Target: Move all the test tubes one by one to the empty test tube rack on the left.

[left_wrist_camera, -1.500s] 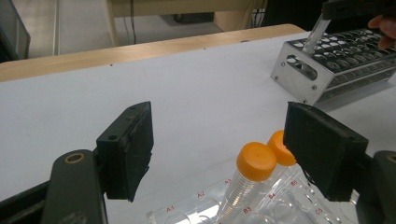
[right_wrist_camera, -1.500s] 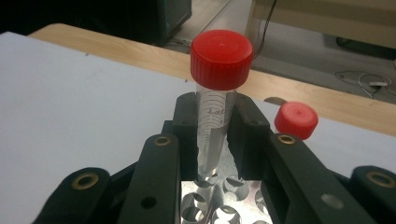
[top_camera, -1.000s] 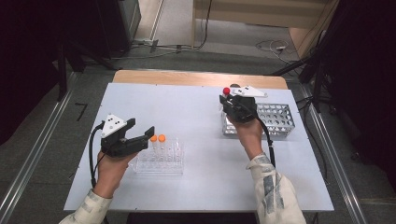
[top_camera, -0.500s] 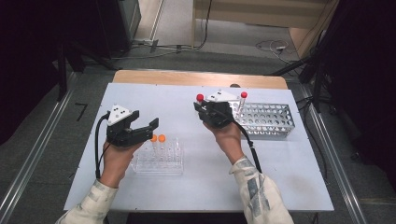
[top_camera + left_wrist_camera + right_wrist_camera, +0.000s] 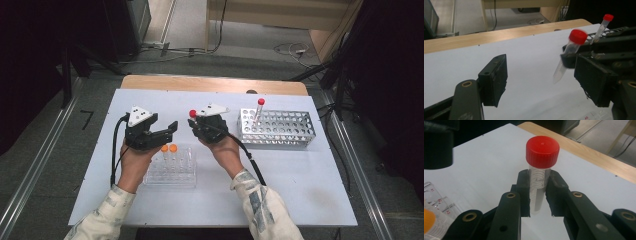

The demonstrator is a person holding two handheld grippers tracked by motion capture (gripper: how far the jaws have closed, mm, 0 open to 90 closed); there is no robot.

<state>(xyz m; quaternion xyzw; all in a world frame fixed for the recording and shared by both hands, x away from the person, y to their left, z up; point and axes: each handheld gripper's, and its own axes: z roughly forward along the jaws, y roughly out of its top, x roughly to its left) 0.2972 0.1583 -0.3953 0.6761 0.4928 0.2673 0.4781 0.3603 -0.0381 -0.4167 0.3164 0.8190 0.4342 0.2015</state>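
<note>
Right tongs [image 5: 537,195] clamp clear red-capped tube [image 5: 539,170] upright — left tongs [image 5: 544,82] released, jaws just narrowing.

white table [image 5: 300,190] bears a clear rack [image 5: 170,172] and metal rack [image 5: 277,131].

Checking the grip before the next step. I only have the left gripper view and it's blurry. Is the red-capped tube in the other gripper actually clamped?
Observer: Yes. In the right gripper view, the right gripper is shut on the red-capped tube, with the pads on its wall just below the cap.
Operator: Where's the clear rack?
Observer: In the high view, the clear rack lies on the table between the two hands, nearer the person than the held tube.
Operator: Anything in it?
Observer: Two orange-capped tubes stand side by side at its far side.
</note>
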